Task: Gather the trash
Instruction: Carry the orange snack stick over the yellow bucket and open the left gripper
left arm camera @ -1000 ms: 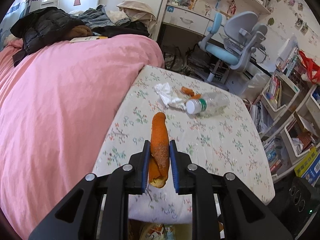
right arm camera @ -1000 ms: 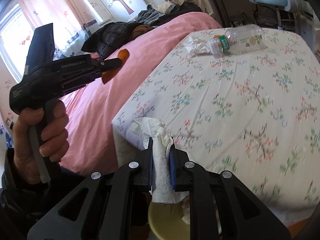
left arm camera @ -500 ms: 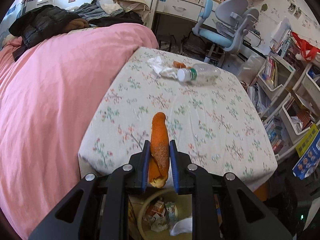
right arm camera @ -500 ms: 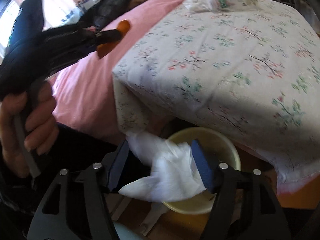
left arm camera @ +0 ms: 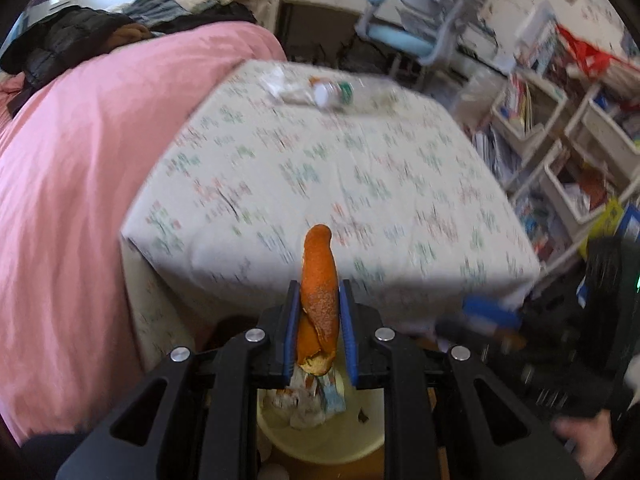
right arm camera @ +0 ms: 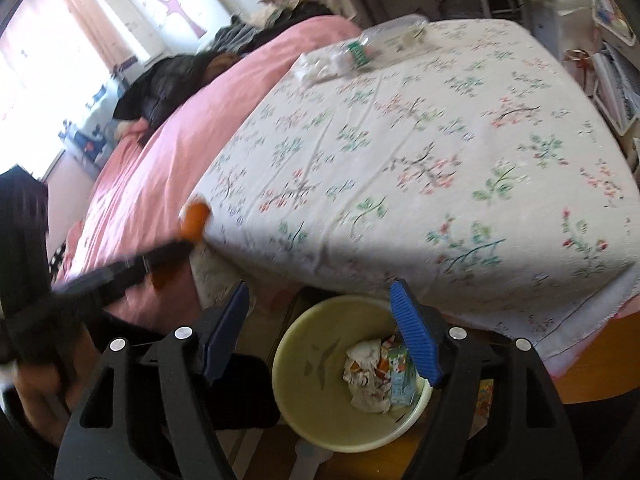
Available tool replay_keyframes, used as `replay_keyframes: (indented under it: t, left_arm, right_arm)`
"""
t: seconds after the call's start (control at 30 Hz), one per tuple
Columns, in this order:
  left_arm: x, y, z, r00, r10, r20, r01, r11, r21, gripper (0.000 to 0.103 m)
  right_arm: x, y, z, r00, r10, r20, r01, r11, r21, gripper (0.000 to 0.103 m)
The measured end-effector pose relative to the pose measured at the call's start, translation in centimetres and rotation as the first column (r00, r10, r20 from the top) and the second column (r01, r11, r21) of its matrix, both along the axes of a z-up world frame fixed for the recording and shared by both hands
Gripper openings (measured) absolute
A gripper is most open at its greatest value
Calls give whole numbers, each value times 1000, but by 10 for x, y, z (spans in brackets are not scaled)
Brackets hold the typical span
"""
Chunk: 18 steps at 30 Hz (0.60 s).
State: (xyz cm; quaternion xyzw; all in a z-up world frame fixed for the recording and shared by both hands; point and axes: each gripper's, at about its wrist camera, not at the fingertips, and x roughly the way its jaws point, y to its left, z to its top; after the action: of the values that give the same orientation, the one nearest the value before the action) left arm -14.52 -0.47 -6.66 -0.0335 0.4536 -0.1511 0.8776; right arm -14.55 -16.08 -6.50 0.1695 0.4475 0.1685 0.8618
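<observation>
My left gripper (left arm camera: 319, 322) is clamped on a strip of orange peel (left arm camera: 319, 300), which stands up between the blue pads and pokes out past their tips. Directly below it, at the near edge of the view, sits the pale yellow bin (left arm camera: 320, 446) with crumpled paper and wrappers (right arm camera: 378, 376) inside, on the floor just in front of the table with the flowered cloth (left arm camera: 340, 184). My right gripper (right arm camera: 320, 334) hangs over the same bin with its jaws opening and nothing between them. At the far end of the table lie a clear plastic bottle (left arm camera: 356, 92) on its side and, touching it on the left, a crumpled tissue (left arm camera: 280, 86). A pink bed (left arm camera: 80, 168) runs along the left side of the table.
</observation>
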Motion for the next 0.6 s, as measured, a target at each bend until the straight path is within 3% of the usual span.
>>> replay_keyframes:
  t: [0.17,0.2,0.23,0.27,0.47,0.6]
  left_arm:
    - [-15,-22,-29,990,-56,-128,66,995,73,23]
    - [-17,-25,-35,986,-59,-155,74,993,94,29]
    - [-19,-26,-37,986,-56,-159,73,992,106,47]
    - [-21,-26,-35,989,-45,-143,62,991,117,57]
    - [-20,-9,-15,999,29,-34,-28,999,47,66]
    - [-24,4,-2,992,109,56,-109,994,1,72]
  right_arm:
    - [0,-14,6,999,-43,23,42,999,19,72]
    - [0,-16,7,998,-50,26,49,999,23,72]
    - [0,-18,7,998,-57,27,56,998,28,73]
    - [0,-21,7,998,-63,28,62,998,33,73]
    - [-1,-26,8,996,-80,35,79,996,40,74]
    - [0,-26,7,996,-81,34,80,996,35,75]
